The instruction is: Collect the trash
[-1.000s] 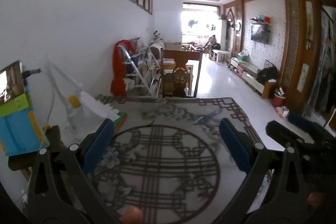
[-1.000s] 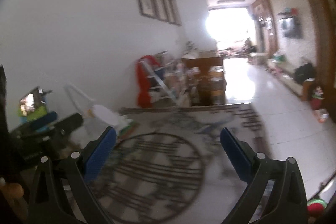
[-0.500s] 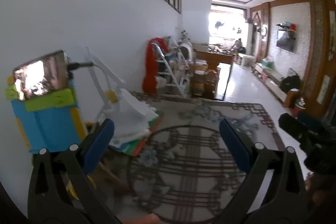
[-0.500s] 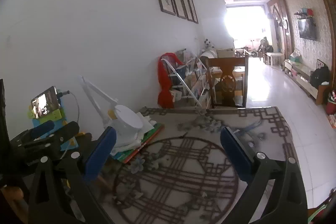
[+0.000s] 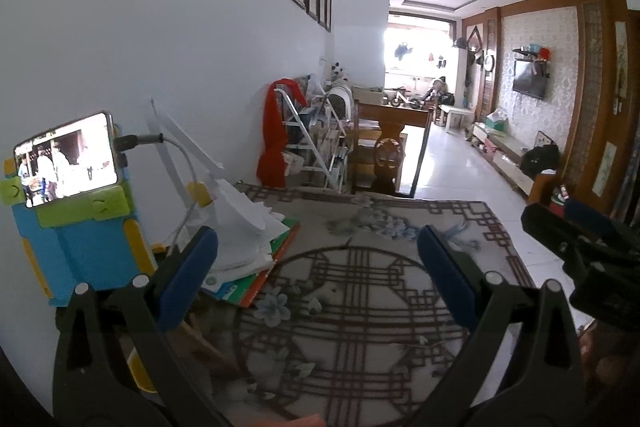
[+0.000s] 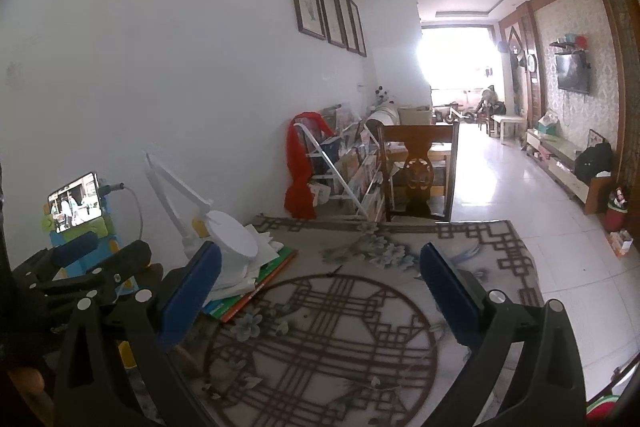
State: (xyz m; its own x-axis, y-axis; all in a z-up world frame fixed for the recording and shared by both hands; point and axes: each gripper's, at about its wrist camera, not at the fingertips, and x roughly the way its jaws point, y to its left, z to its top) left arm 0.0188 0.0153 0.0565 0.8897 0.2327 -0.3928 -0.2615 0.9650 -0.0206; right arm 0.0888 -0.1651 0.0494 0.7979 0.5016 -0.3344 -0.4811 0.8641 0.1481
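Left gripper [image 5: 316, 263] and right gripper [image 6: 320, 277], jaws spread and empty, above the patterned glass tabletop [image 5: 360, 307]. No trash is identifiable. Risk: crowding the white desk lamp [image 6: 232, 247] on stacked books [image 6: 256, 287] could topple it.

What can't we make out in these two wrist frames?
- Trash: none identifiable on the table; specks too small, both views.
- Table's near edge: hidden behind the open left gripper and open right gripper.
- Phone picture: too small.
- Far window: overexposed, right view.
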